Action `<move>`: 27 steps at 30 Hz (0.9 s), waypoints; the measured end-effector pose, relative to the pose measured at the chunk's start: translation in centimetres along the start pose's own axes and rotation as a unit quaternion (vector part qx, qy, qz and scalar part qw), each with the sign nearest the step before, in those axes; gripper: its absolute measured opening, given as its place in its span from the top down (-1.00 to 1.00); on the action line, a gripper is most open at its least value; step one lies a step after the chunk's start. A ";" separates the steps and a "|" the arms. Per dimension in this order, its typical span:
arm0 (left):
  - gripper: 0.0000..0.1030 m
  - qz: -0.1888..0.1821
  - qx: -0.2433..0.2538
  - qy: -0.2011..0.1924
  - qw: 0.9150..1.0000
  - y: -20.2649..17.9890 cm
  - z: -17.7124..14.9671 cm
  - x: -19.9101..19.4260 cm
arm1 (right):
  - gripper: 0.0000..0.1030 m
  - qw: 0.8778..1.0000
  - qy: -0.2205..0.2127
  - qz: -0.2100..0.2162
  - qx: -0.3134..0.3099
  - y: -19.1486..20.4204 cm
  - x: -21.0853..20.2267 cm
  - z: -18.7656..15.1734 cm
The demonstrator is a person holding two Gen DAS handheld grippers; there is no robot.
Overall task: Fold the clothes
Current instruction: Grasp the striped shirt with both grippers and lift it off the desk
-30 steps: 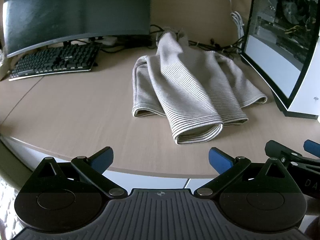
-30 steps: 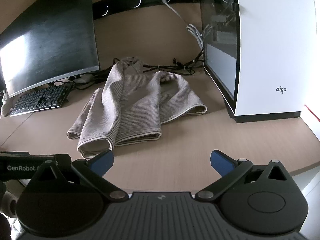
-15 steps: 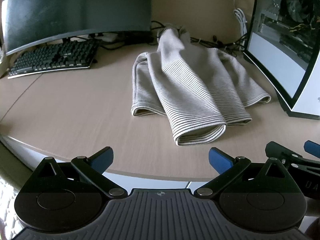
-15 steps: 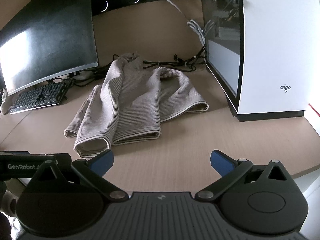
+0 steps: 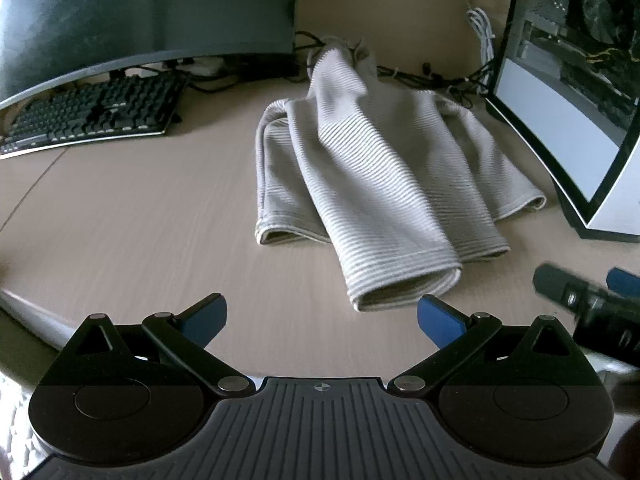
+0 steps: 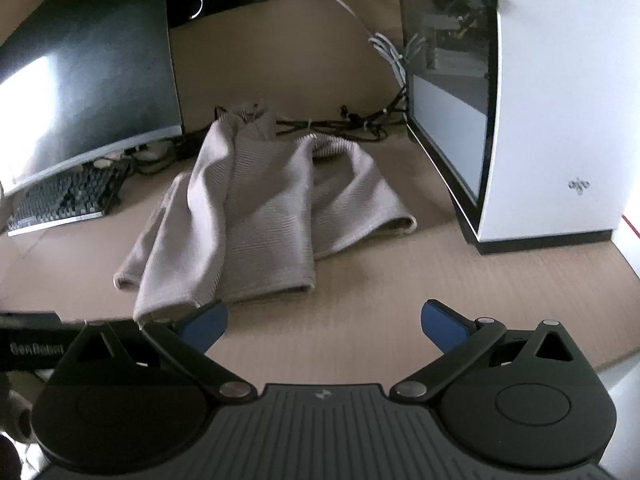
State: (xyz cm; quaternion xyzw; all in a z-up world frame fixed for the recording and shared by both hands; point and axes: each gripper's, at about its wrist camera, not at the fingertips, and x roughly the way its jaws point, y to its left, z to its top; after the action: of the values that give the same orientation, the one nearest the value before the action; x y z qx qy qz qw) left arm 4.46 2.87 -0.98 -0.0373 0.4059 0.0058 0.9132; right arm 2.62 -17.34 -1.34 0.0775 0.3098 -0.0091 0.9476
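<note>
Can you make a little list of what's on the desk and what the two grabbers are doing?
clothing: striped grey garment, crumpled on the desk, not folded yet
left gripper: open, holding nothing, just short of the garment's near cuff
right gripper: open, holding nothing, near the garment's front edge
left of garment: keyboard under a dark monitor
right of garment: white computer case
behind garment: cables

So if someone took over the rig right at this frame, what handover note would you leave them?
Left gripper: open, empty, low over the desk, just short of the garment's near hem.
Right gripper: open, empty, beside that hem.
Striped grey garment: bunched, unfolded, between the keyboard and the PC case.
Done: nothing gripped, no fold made.
Left: grasp, spread flat, fold.
</note>
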 end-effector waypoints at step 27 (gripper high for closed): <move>-1.00 -0.083 -0.004 -0.007 0.997 2.6 14.8 8.4 | -1.00 0.993 0.049 0.039 0.101 2.1 11.2 11.2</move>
State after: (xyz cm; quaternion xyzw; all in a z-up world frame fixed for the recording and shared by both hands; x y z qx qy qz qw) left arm 20.96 6.34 2.51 -0.0743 0.3946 -0.0682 0.9133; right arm 18.39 -16.61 1.31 0.1847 0.3501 0.0007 0.9183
